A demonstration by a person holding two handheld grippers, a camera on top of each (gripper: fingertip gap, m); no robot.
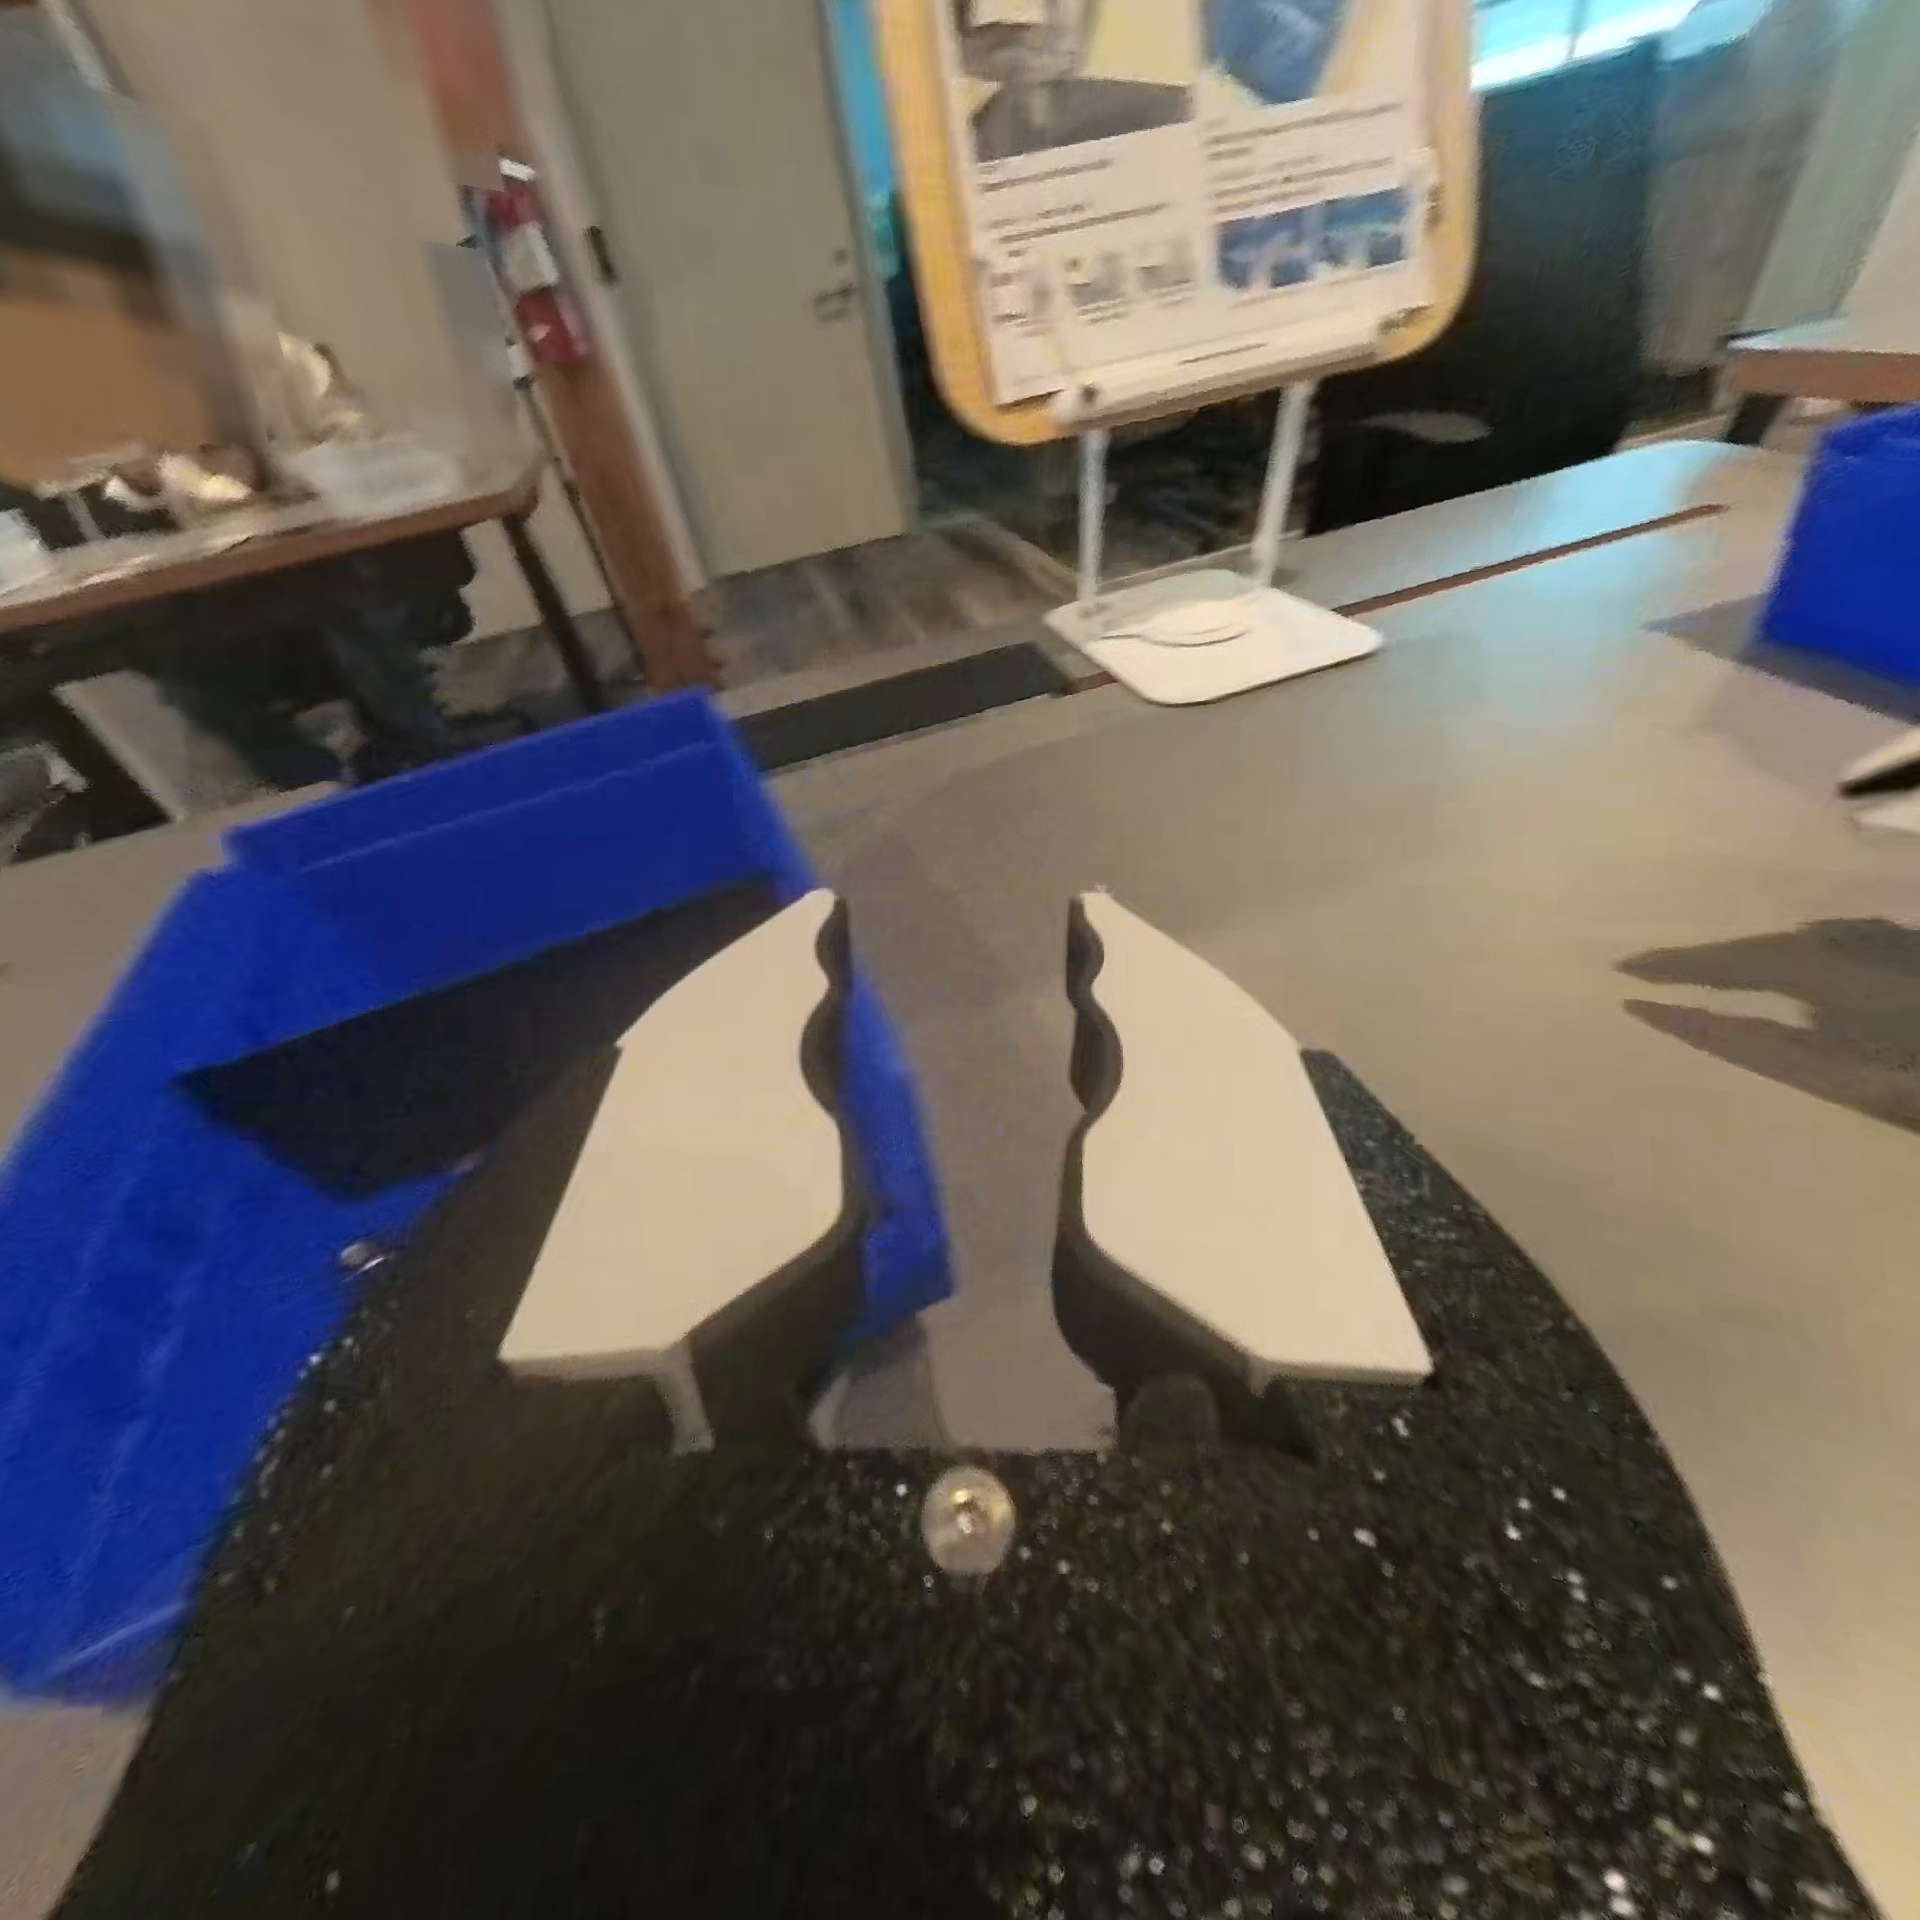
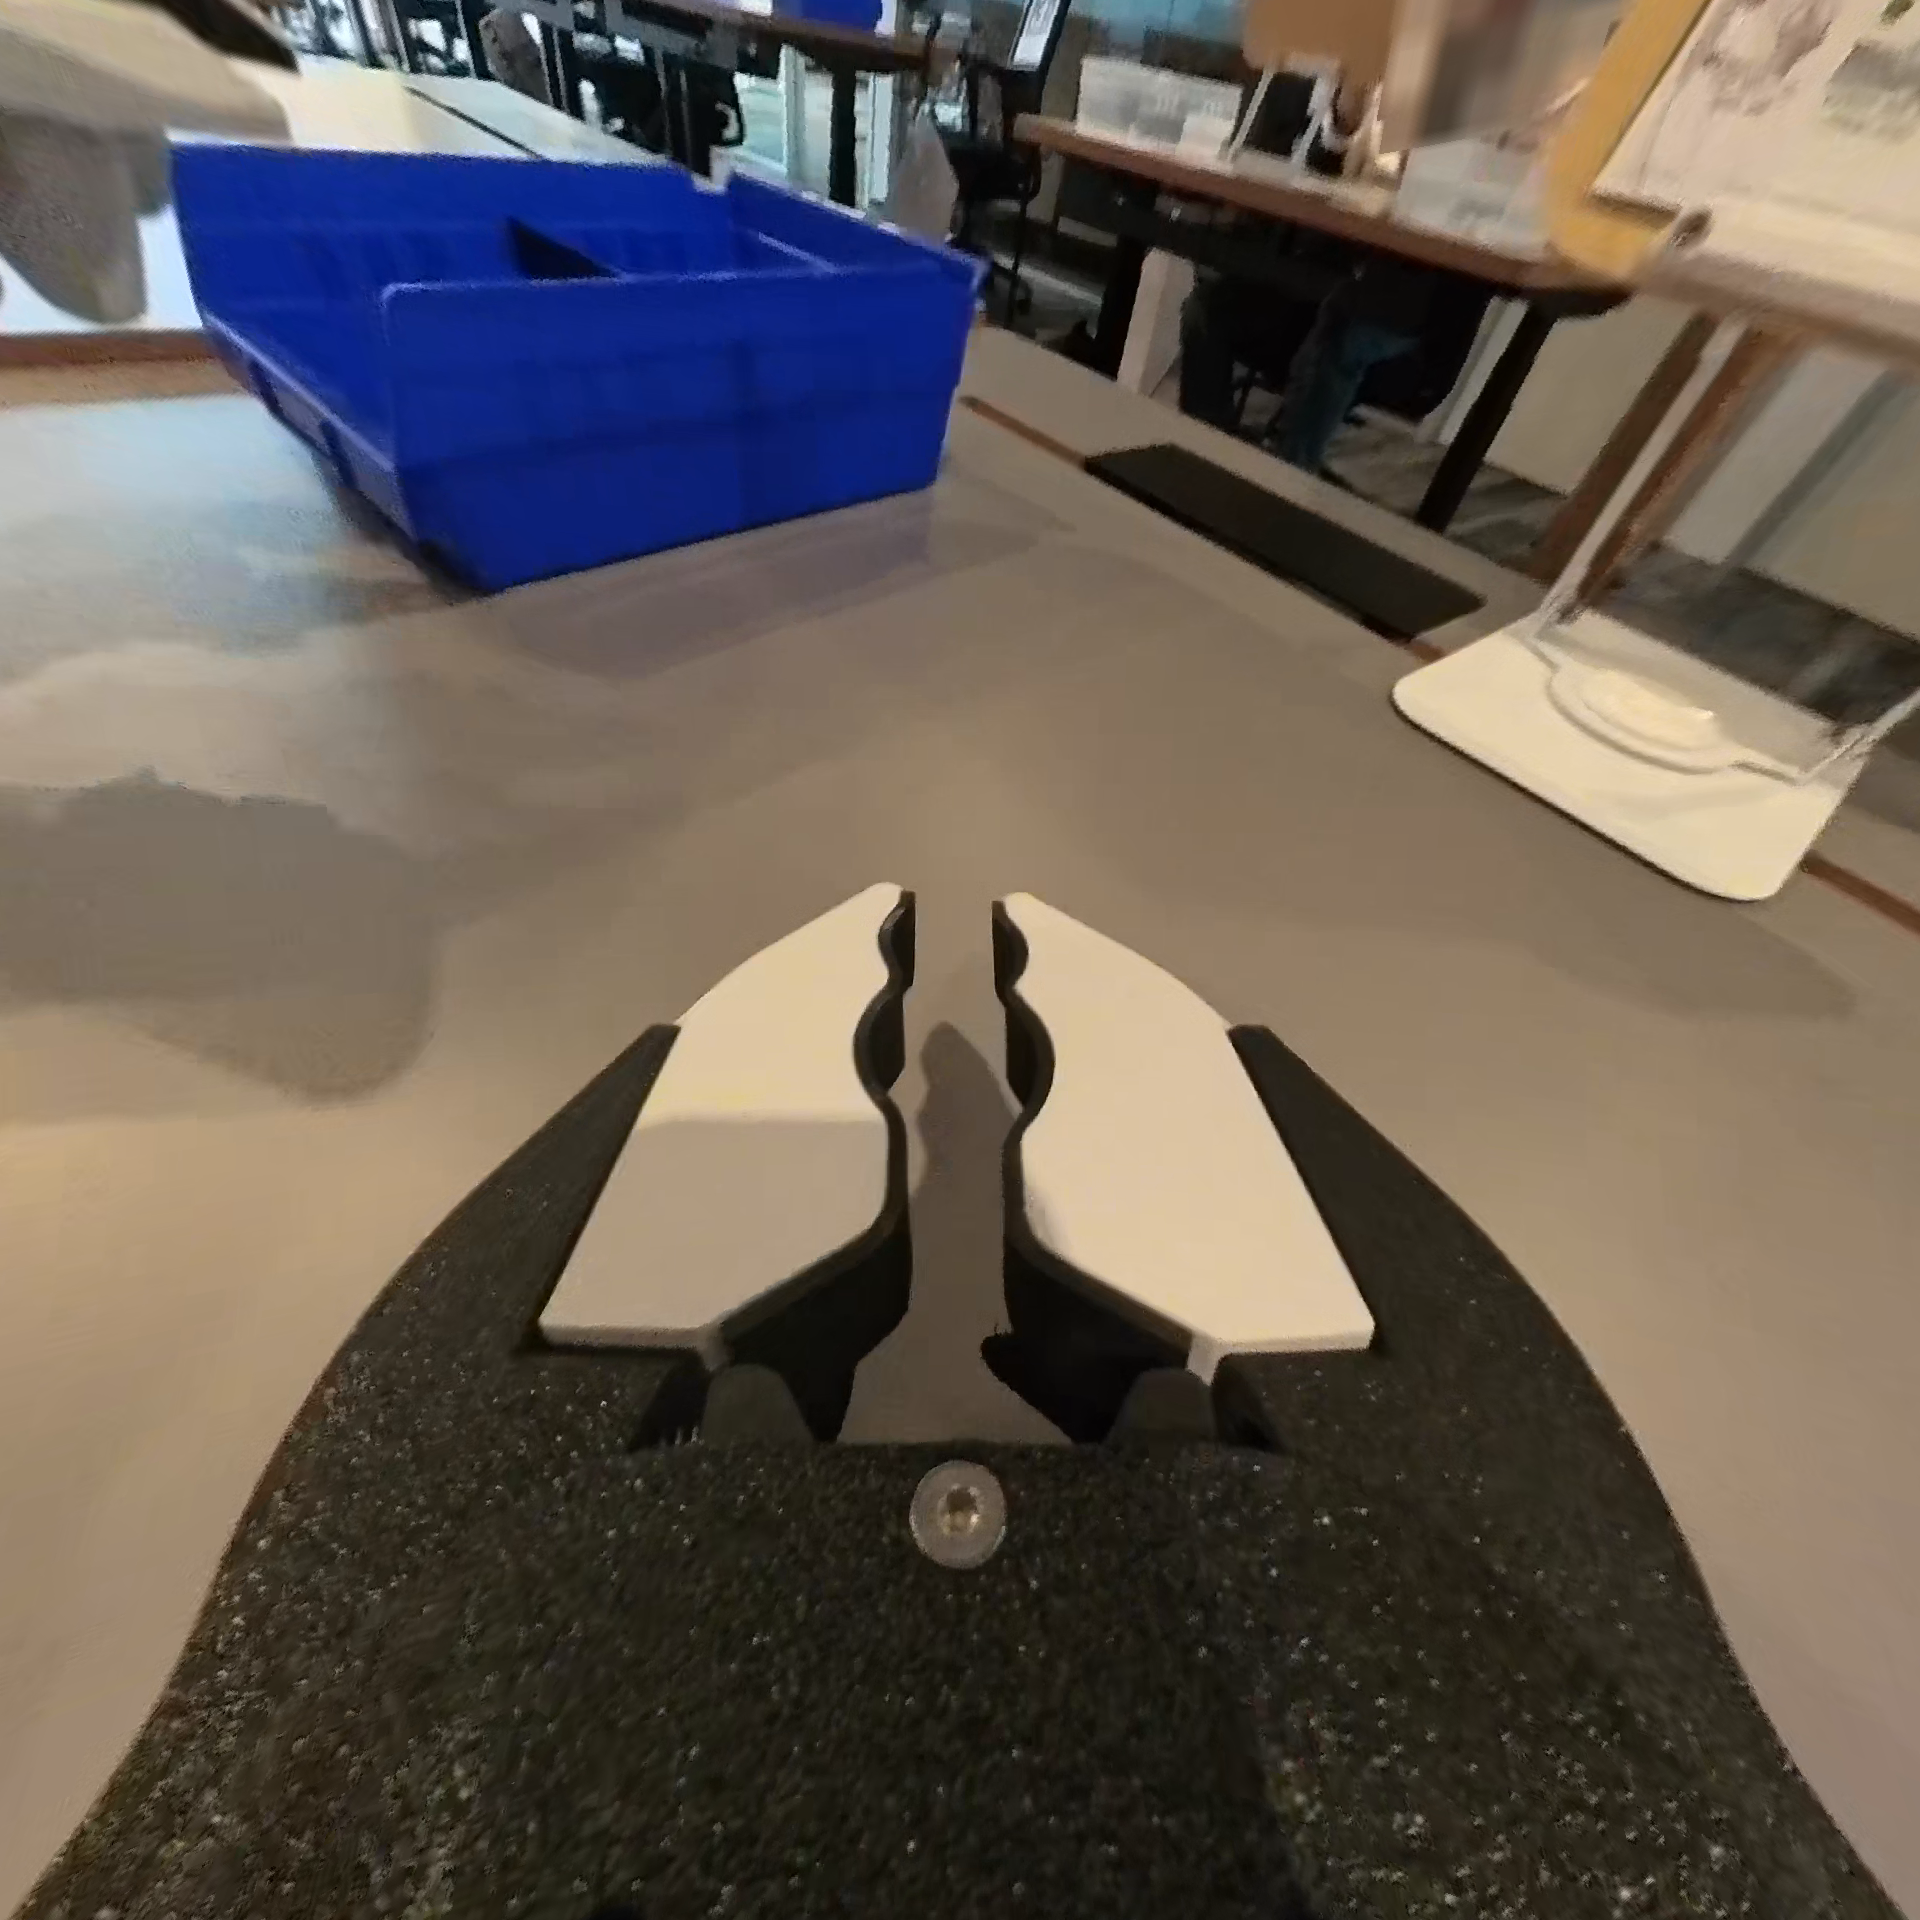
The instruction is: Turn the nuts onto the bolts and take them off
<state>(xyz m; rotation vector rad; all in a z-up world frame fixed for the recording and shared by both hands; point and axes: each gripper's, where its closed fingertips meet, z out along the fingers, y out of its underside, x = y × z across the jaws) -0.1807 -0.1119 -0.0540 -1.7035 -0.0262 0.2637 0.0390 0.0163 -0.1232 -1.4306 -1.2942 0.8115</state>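
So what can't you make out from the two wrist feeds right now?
- Nuts and bolts: none visible in either view.
- Blue bin contents, left wrist view: blurred, shadowed, partly behind the left gripper.
- Bin interior, right wrist view: hidden by its walls.
- Right gripper: empty.

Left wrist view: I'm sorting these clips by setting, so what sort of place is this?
Probably an office or lab space, not a home. A poster board on a stand stands past the grey table, a fire extinguisher hangs by a door, and a blue bin sits on the table.
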